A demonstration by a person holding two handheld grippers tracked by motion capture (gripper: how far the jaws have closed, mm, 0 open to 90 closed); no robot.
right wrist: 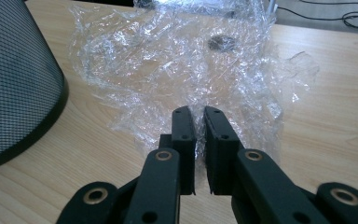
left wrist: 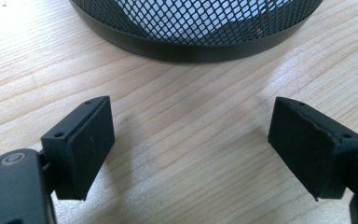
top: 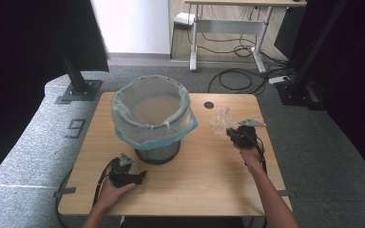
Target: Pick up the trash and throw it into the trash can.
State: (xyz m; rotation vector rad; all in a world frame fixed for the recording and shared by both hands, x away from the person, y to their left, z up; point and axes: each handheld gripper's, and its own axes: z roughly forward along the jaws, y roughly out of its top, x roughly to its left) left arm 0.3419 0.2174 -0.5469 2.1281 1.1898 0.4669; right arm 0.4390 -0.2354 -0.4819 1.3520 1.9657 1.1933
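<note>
**Crumpled plastic wrap pinched at the edge, lined bin waiting to its left**

A sheet of crumpled clear plastic wrap point(right wrist: 182, 70) is pinched by the right gripper point(right wrist: 199, 122), whose jaws are pressed together on a thin fold of the film's near edge. Because only that edge is taken, the rest of the wrap is left spread beyond the pads in a loose, wrinkled fan. In the high view the plastic wrap point(top: 220, 119) is seen bunched at the tip of the right gripper point(top: 231, 133), over the right part of the wooden table point(top: 204, 180) and well apart from the bin; whether its far side rests on the tabletop cannot be told.

The black mesh wastebasket point(top: 157, 152) is stood near the middle of the table, and its liner bag point(top: 152, 116) is folded down over the rim, so that the mouth is held wide and anything dropped in is caught by the bag and not the mesh. It is judged that the wrap is meant for this opening.

The left gripper point(top: 142, 175) is rested low on the table just in front of the basket's base, with its jaws spread wide and nothing between them. In the left gripper view the mesh wall of the wastebasket point(left wrist: 191, 23) is seen close ahead, which suggests that this hand is kept ready to steady the light basket.
</note>
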